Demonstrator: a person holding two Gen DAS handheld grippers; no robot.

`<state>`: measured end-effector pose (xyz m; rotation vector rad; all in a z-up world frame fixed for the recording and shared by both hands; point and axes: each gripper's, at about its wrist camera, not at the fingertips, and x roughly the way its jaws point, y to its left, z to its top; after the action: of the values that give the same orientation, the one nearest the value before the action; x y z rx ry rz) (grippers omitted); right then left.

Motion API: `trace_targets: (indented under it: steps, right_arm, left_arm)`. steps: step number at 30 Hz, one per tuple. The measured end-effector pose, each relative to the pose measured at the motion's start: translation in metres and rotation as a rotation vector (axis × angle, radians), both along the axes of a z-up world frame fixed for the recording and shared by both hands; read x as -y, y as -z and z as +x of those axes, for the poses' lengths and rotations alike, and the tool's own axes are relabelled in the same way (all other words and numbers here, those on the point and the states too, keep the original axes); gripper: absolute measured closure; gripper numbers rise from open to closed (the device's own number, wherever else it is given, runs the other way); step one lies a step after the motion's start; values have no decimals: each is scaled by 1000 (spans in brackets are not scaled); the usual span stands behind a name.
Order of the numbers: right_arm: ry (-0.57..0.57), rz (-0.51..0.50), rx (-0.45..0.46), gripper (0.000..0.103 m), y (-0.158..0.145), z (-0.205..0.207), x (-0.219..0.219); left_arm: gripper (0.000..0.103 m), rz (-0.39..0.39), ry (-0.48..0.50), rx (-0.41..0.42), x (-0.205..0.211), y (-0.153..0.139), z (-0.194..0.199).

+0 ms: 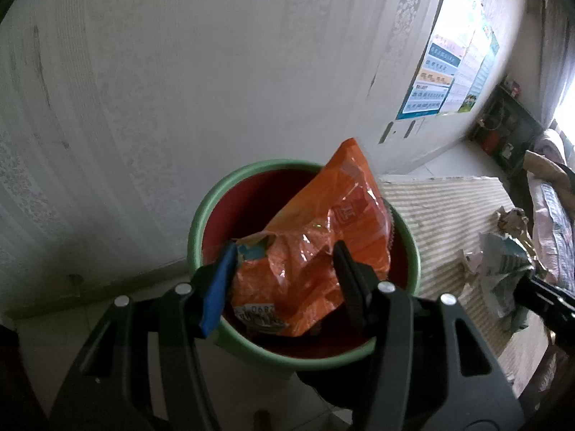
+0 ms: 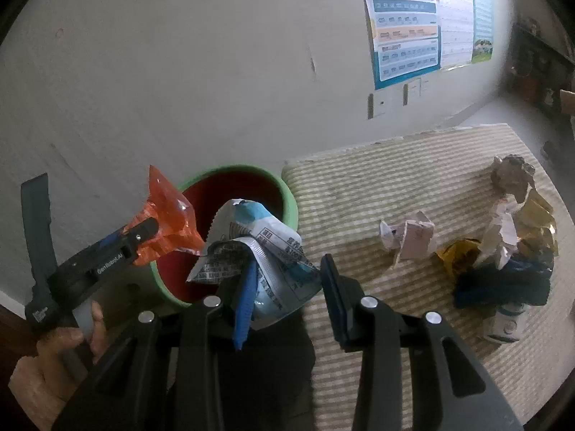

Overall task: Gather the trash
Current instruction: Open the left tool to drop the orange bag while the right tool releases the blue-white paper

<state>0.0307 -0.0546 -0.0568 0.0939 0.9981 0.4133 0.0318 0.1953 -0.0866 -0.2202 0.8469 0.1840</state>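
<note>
Holding the orange snack wrapper (image 1: 316, 248) pinched over the green bin (image 1: 201, 215), the left gripper (image 1: 287, 269) should spread its jaws only once the wrapper is centred above the mouth. Meanwhile the right gripper (image 2: 287, 283), pinching a silver-blue packet (image 2: 266, 248), must wait clear.

The left wrist camera is looking down steeply along its own fingers, sitting close above the green-rimmed bin (image 1: 303, 262), whose mouth is filling the middle of its view. The right wrist camera is also tilting downward, hanging a little farther back over the striped table (image 2: 395, 194), so it is taking in the bin from the side. Both views are sharing the bin, the table with its scraps, the pale wall (image 1: 179, 89) and the poster (image 2: 424, 18), and each is catching the other gripper at its edge.
</note>
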Motion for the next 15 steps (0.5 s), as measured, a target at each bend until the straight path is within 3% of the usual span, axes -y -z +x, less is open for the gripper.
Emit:
trace_targets:
  steps: [15]
  right_arm:
    - [-114, -45, 7, 67, 9, 29, -62]
  left_arm:
    - [49, 50, -38, -25, -9, 5, 4]
